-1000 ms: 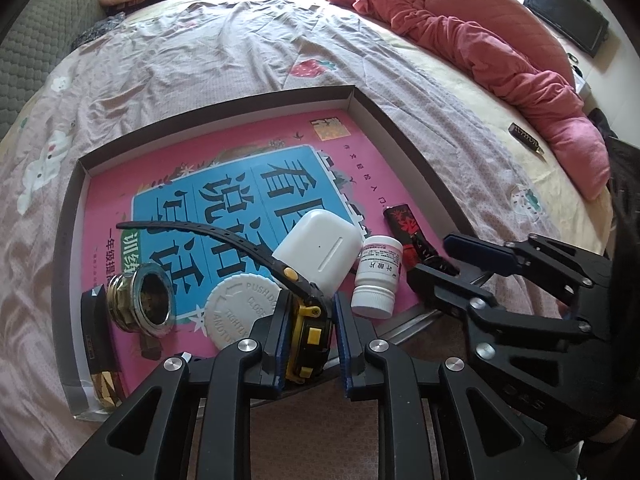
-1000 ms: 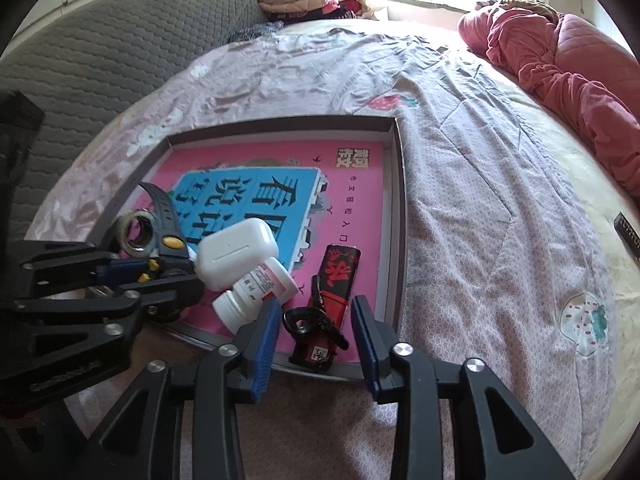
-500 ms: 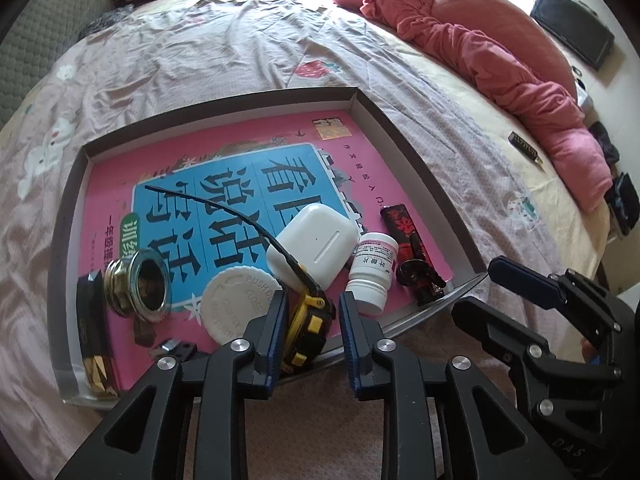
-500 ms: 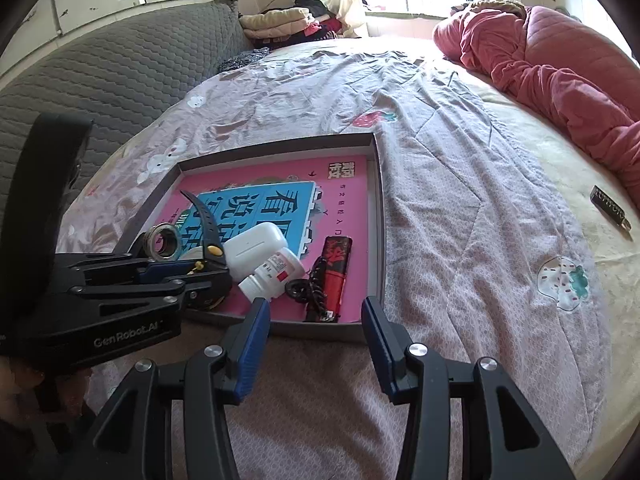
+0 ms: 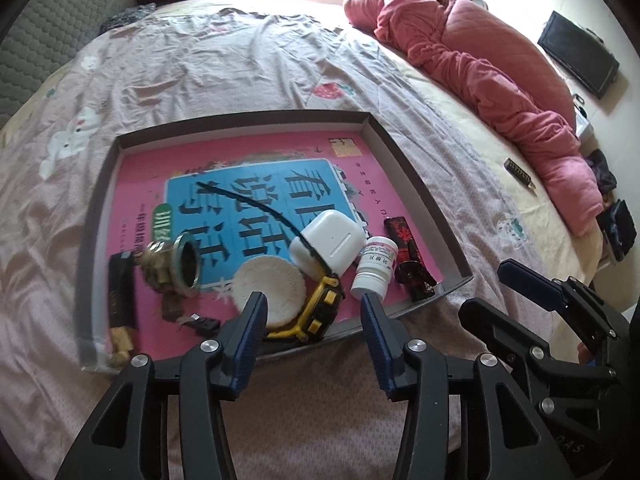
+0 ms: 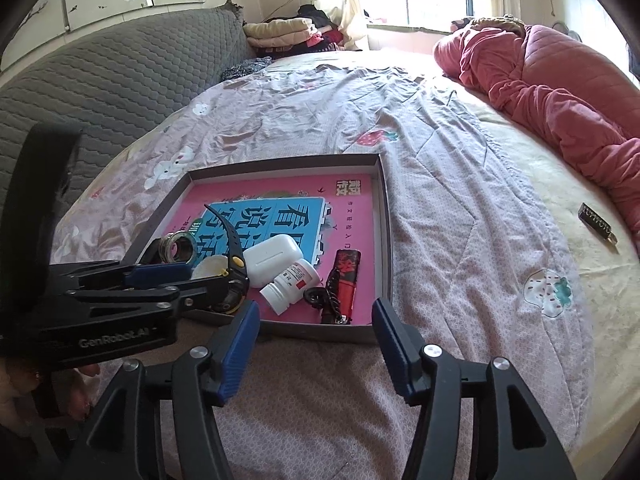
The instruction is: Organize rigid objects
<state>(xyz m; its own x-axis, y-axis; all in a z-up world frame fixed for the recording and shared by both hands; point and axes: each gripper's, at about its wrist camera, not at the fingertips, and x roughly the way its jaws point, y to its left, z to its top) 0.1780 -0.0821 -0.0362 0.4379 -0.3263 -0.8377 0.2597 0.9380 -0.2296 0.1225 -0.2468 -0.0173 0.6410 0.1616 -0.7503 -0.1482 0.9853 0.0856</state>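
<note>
A shallow grey tray lined with a pink book lies on the bed. Along its near edge lie a yellow-and-black watch, a white case, a white pill bottle and a red lighter. My left gripper hangs just above that edge, jaws opening, and the watch rests free in the tray beyond its tips. My right gripper is also opening, with nothing between its fingers, short of the lighter. In the right wrist view the left gripper is at the left.
Also in the tray are a white round lid, a brass fitting and a black-and-gold bar. A small dark bar lies on the bedspread at right. A pink quilt is heaped at the far right.
The left jaws let go of the yellow watch and spread. The right jaws widened and drew back from the red lighter. Both grippers lifted away from the tray's near edge.
</note>
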